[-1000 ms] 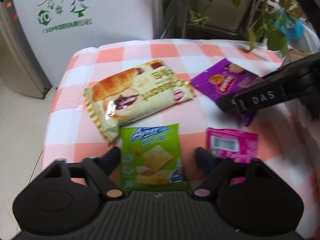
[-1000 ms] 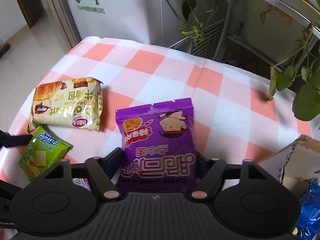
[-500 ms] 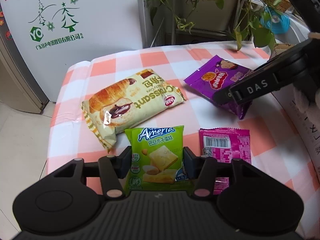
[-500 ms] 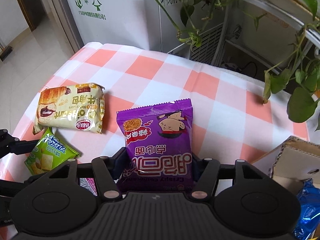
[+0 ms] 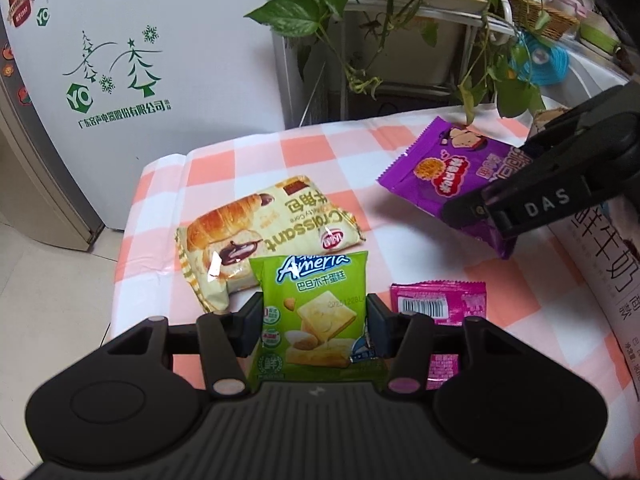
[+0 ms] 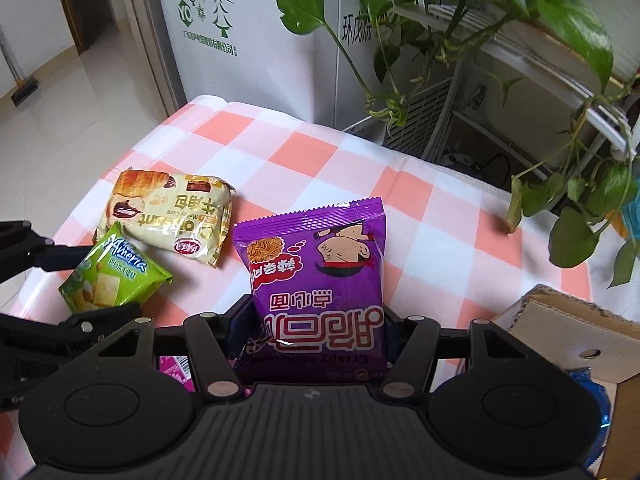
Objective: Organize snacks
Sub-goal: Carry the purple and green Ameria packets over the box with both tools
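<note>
My left gripper (image 5: 314,322) is shut on a green Ameria cracker packet (image 5: 316,312) and holds it above the checked tablecloth (image 5: 256,160). My right gripper (image 6: 316,328) is shut on a purple crispy-noodle packet (image 6: 316,276), lifted off the table; it shows in the left wrist view (image 5: 448,172) too. A cream croissant packet (image 5: 256,232) lies flat at the table's left. A pink packet (image 5: 444,312) lies near the front, partly behind my left fingers. The green packet shows in the right wrist view (image 6: 112,276).
A cardboard box (image 6: 568,328) stands at the table's right with a blue packet (image 6: 600,396) inside. A white carton with black print (image 5: 600,264) is at right. Trailing plants (image 6: 540,40) on a metal rack hang over the far edge. A white fridge (image 5: 120,80) stands behind left.
My left gripper closed on the green packet and raised it. My right gripper raised the purple packet off the table. Croissant and pink packets stayed put.
</note>
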A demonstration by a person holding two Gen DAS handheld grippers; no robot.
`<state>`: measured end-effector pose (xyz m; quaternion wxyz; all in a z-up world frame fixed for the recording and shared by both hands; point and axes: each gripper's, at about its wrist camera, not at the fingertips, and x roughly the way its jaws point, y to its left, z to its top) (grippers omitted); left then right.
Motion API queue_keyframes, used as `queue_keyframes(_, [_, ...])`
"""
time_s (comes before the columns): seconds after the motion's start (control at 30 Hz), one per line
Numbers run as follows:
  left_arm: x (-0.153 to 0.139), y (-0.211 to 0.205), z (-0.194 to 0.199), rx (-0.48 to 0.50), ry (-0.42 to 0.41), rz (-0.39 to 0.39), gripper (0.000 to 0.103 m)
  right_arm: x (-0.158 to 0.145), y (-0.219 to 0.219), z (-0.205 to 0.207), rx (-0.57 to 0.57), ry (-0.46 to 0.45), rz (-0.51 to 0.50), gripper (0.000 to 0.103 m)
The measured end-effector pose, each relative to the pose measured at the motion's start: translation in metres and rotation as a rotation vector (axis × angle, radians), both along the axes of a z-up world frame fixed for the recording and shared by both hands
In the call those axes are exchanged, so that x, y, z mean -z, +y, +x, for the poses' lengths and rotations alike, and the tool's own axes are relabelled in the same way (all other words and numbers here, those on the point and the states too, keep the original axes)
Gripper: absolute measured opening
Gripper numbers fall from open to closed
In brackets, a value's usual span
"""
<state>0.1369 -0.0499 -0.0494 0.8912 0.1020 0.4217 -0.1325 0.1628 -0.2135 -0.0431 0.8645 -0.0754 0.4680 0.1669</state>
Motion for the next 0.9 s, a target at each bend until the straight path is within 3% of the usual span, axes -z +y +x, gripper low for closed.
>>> queue_keyframes(0.9, [-0.04,-0.022,-0.014,0.027,-0.11,-0.045,0.052,-0.057,-0.039,-0.081,0.054,-0.125,0.044,0.068])
